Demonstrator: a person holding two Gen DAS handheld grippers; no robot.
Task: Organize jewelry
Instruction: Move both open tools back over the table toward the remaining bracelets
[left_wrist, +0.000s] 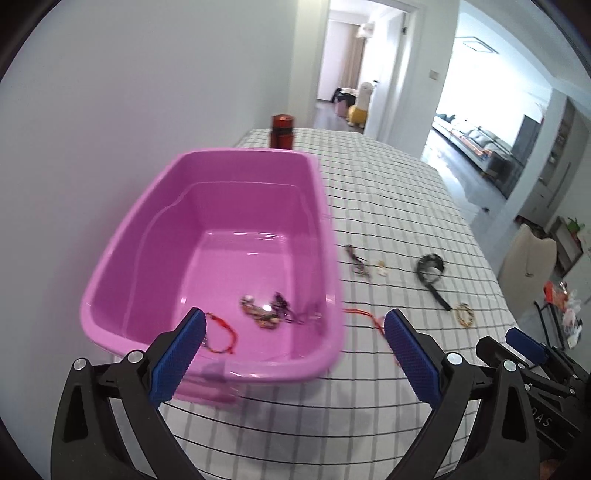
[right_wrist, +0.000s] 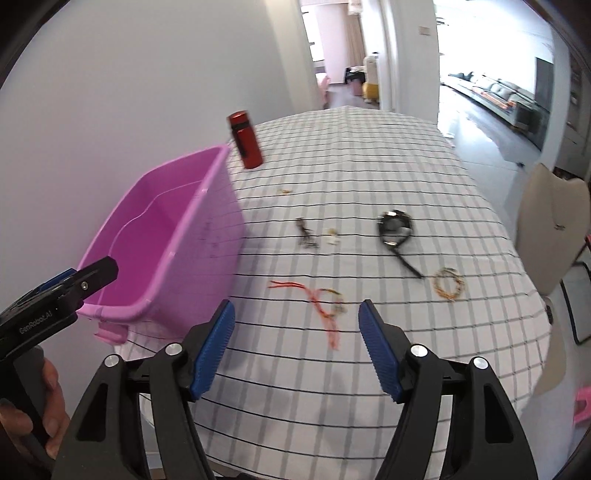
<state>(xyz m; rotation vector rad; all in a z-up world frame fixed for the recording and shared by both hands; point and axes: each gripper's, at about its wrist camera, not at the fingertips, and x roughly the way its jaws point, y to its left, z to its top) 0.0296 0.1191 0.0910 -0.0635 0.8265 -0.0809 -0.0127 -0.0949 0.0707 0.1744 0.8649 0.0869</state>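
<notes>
Right now both grippers hang over the checked tablecloth (right_wrist: 369, 177) with jaws apart and nothing between them. In the left wrist view the left gripper (left_wrist: 295, 336) frames the near end of the pink tub (left_wrist: 147, 206), where a red cord bracelet (left_wrist: 221, 334) and a small tangle of beaded pieces (left_wrist: 266, 308) lie on the bottom. In the right wrist view the right gripper (right_wrist: 297, 328) sits low centre, just below a red string bracelet (right_wrist: 321, 306). Further up the cloth lie a dark chain (right_wrist: 306, 234), a black watch (right_wrist: 397, 229) and a gold bangle (right_wrist: 448, 283). A red bottle (right_wrist: 245, 139) stands at the tub's far corner.
</notes>
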